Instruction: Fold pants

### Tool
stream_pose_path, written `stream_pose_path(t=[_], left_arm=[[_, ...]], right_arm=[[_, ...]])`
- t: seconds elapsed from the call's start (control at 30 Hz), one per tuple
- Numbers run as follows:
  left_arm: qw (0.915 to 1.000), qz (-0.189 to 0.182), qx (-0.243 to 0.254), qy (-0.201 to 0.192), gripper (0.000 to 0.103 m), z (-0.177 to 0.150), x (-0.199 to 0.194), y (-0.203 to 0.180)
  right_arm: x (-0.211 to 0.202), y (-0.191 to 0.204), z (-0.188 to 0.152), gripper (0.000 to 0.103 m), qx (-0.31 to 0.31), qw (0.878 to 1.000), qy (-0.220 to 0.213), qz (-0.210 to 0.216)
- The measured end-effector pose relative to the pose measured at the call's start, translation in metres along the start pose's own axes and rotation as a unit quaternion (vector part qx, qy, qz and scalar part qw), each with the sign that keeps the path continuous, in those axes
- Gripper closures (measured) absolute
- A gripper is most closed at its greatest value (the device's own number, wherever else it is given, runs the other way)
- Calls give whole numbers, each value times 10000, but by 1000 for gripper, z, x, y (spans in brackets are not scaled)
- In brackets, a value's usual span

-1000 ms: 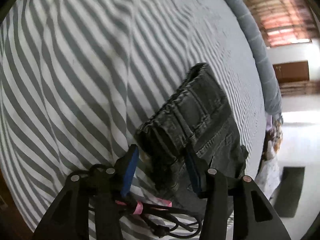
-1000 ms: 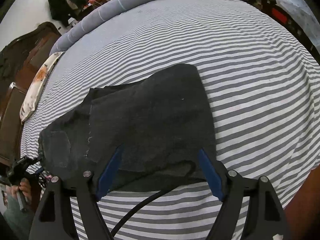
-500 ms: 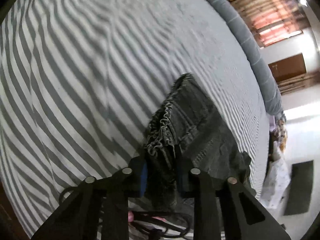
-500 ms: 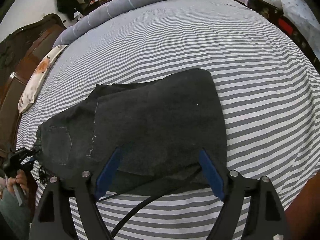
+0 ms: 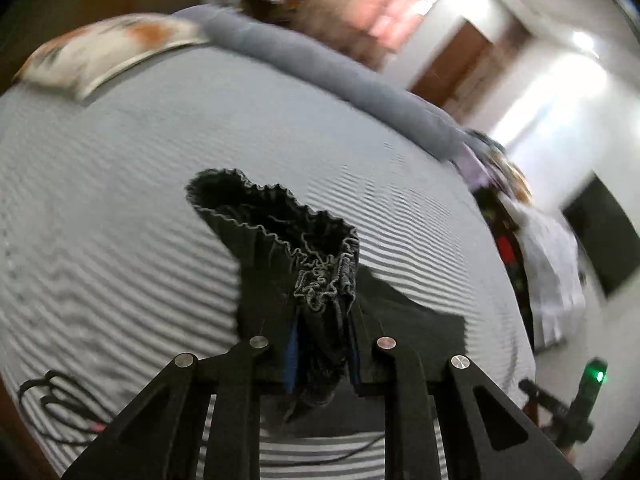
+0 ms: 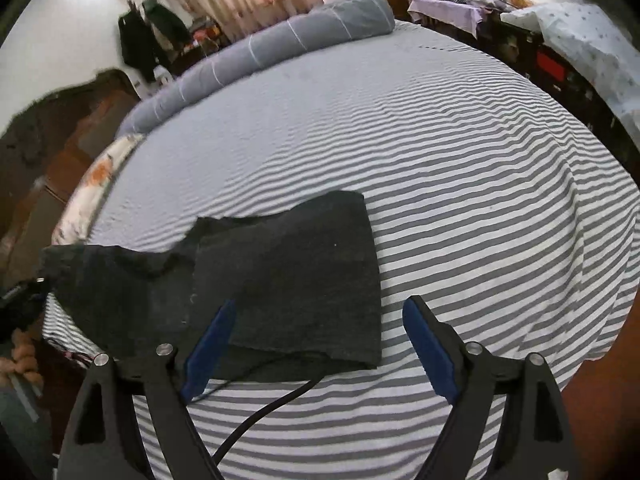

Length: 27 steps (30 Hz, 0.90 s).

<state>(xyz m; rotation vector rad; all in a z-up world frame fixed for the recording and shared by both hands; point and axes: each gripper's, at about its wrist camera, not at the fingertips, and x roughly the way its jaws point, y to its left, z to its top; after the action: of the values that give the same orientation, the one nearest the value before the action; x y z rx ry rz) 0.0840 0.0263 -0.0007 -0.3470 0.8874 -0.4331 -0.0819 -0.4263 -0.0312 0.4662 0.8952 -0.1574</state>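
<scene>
Dark grey denim pants (image 6: 288, 280) lie partly folded on the striped bed, near its front edge. My left gripper (image 5: 322, 344) is shut on the bunched elastic waistband (image 5: 320, 280) and holds it lifted off the bed; the raised waist end shows in the right wrist view at the left (image 6: 92, 280). My right gripper (image 6: 316, 344) is open and empty, hovering just above the pants' near edge, its left finger (image 6: 208, 348) over the cloth and its right finger (image 6: 428, 352) over bare sheet.
The grey-and-white striped bed (image 6: 480, 184) fills both views. A rolled grey blanket (image 6: 280, 44) and a floral pillow (image 6: 92, 188) lie at the far side. A black cable (image 6: 264, 412) runs across the near edge. Furniture with bedding (image 6: 560, 28) stands to the right.
My left gripper closed on the waistband and has lifted and swung it up off the bed. My right gripper has drawn back a little and stays open.
</scene>
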Motion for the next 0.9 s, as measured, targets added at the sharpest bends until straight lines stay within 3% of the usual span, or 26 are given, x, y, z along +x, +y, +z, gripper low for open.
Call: stream_pose_path(t=[0.13, 0.3, 0.6, 0.77, 0.9], left_arm=[[9972, -275, 681, 119, 83, -5, 25, -67], [9920, -536, 1042, 478, 84, -19, 75, -132], [9782, -151, 1606, 1305, 83, -82, 189, -209], [9734, 118, 1914, 1258, 83, -104, 205, -226], [9747, -69, 2015, 961, 83, -106, 187, -231]], right_arm=[[-34, -19, 1, 16, 37, 9990, -214, 402], [-66, -33, 0, 13, -238, 9985, -349, 344], [-70, -79, -5, 11, 364, 9980, -416, 313], [-50, -97, -11, 11, 665, 9970, -212, 333], [-35, -105, -13, 11, 800, 9962, -122, 317]])
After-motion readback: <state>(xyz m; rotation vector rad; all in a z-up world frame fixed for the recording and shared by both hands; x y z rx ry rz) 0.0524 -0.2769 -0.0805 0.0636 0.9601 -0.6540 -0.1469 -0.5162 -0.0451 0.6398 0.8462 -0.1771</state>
